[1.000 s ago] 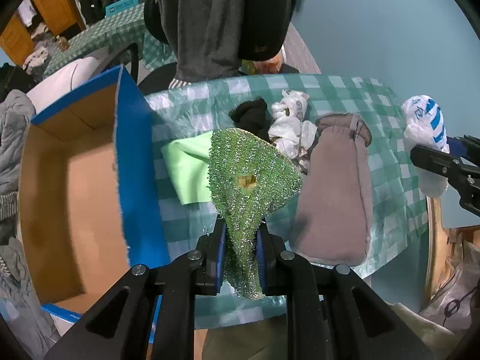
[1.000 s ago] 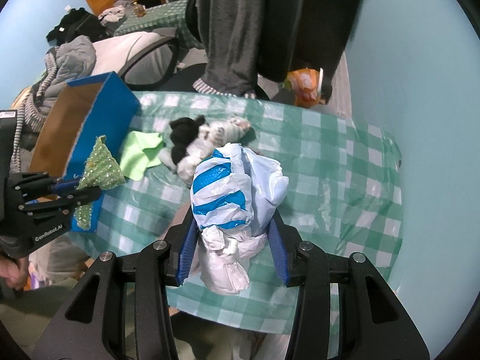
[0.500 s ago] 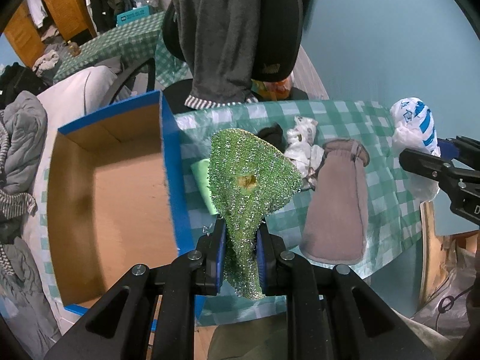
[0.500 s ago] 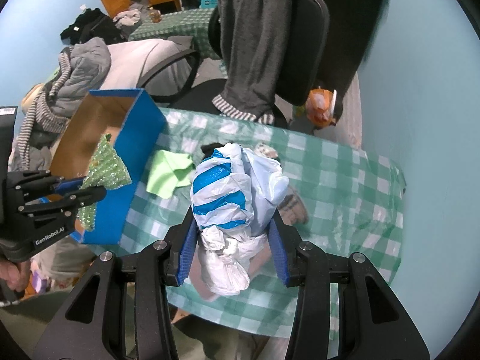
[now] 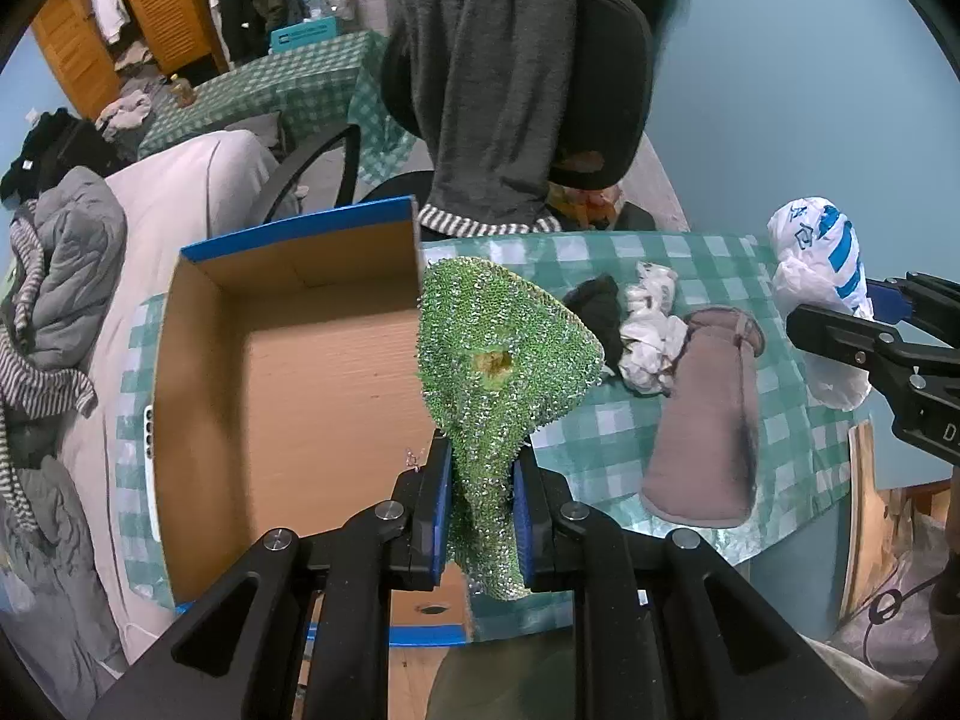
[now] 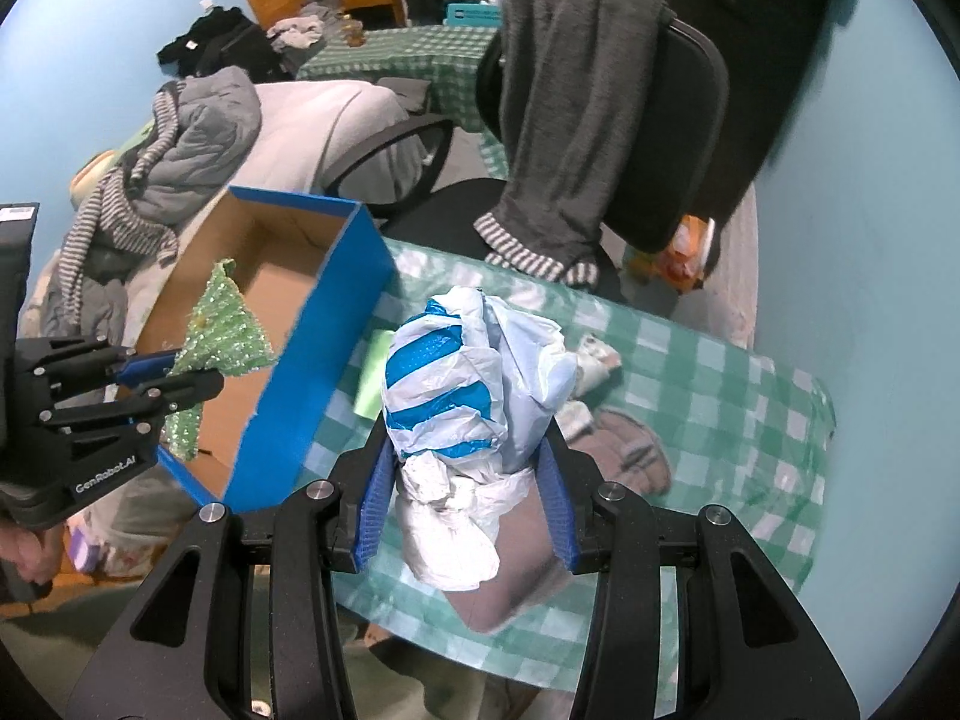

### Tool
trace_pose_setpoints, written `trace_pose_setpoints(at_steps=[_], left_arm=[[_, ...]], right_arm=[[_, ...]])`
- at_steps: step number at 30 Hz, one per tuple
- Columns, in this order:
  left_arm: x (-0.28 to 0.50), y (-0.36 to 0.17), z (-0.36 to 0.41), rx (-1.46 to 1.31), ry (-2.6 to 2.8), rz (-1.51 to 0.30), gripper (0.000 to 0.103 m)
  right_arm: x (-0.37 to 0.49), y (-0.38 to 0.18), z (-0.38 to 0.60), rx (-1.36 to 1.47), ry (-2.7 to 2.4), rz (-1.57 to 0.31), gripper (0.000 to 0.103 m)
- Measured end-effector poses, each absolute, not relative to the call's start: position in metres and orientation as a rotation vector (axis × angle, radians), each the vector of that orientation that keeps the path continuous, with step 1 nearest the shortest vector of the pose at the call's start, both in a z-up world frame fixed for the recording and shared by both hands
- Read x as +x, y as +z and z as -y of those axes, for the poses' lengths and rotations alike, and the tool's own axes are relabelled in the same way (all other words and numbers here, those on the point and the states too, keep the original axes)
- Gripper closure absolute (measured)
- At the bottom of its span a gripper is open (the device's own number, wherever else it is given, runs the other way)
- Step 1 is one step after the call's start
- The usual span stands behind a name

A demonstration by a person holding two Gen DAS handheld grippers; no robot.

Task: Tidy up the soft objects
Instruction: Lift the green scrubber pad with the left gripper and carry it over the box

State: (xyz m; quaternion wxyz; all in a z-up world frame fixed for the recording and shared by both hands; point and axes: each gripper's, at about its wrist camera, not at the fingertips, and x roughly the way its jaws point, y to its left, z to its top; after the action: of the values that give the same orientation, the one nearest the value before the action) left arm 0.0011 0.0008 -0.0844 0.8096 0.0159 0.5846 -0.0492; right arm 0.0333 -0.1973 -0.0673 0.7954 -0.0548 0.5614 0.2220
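Observation:
My left gripper (image 5: 480, 510) is shut on a glittery green scrubbing cloth (image 5: 498, 360), held in the air over the right wall of an open blue cardboard box (image 5: 288, 372). The right wrist view shows that same left gripper (image 6: 180, 375) with the green cloth (image 6: 225, 330) above the box (image 6: 312, 324). My right gripper (image 6: 465, 504) is shut on a knotted blue-and-white plastic bag (image 6: 468, 384), lifted over the checked table (image 6: 720, 396). From the left wrist camera, the bag (image 5: 822, 276) and right gripper (image 5: 864, 324) sit at the right edge.
On the table lie a brown mitten-like pouch (image 5: 702, 420), a crumpled white rag (image 5: 648, 330), a black sock (image 5: 600, 306) and a light green cloth (image 6: 372, 372). A black chair draped with a grey garment (image 5: 498, 90) stands behind the table. Piled clothes (image 5: 54, 312) lie left.
Both grippers have risen and shifted left with their loads. The green cloth now hangs at the box's right wall instead of over the table, and the bag is nearer the box.

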Motion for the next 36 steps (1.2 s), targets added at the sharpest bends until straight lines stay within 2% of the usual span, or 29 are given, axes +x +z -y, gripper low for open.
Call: trace_pose_setpoints(at_steps=[22, 36], left_arm=[[-0.004, -0.083, -0.067, -0.022, -0.005, -1.252, 0.086], [-0.004, -0.100, -0.122, -0.052, 0.072, -1.289, 0.086]], right_arm=[[0.047, -0.062, 0.111, -0.169, 0.605, -1.188, 0.059], [0.055, -0.080, 0.042, -0.216, 0.684, -1.212, 0.059]])
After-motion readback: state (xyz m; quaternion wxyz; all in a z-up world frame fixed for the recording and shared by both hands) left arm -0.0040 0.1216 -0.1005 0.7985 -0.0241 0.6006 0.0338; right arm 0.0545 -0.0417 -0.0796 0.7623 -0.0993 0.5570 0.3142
